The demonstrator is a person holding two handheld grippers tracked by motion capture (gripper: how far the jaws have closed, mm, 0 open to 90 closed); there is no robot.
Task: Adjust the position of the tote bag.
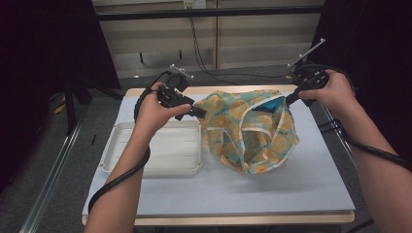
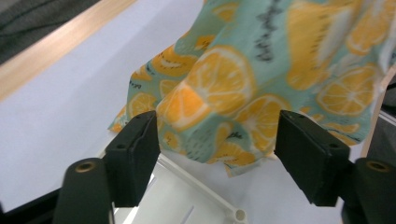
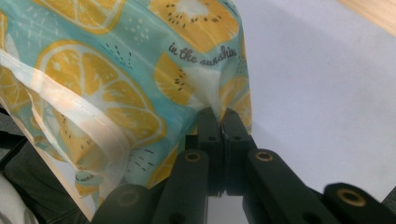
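A: High view first. Where's the bag?
B: Bag (image 1: pixel 248 130) sits mid-counter (image 1: pixel 291 189), right of the tray (image 1: pixel 160 150), its left edge just beside the tray's right rim. Teal cloth, orange-slice print, white trim, mouth gaping up. Something blue shows inside near the far right edge, can't tell what.
A: Grippers?
B: Left gripper (image 1: pixel 197 111) is over the tray's far right corner, tips at the bag's left edge. Right gripper (image 1: pixel 290 99) is at the bag's far right corner, lifting it.
A: Left gripper view?
B: Jaws stand wide. Bag (image 2: pixel 261 79) hangs beyond and between them, pads not pressing on it. Tray (image 2: pixel 196 186) rim runs below, white counter (image 2: pixel 60 107) to the left with its wood edge beyond.
A: So the left has nothing?
B: Correct, no grip there.
A: Right gripper view?
B: Jaws pinched tight on a fold of the bag (image 3: pixel 116 84), cloth bunched right at the tips. White trim runs down the left side. Print reads "in the sunshine". Counter (image 3: pixel 317 79) to the right.
A: Summary of hold?
B: Right gripper (image 3: pixel 223 116) holds the bag, left gripper (image 2: pixel 219 144) is off it.
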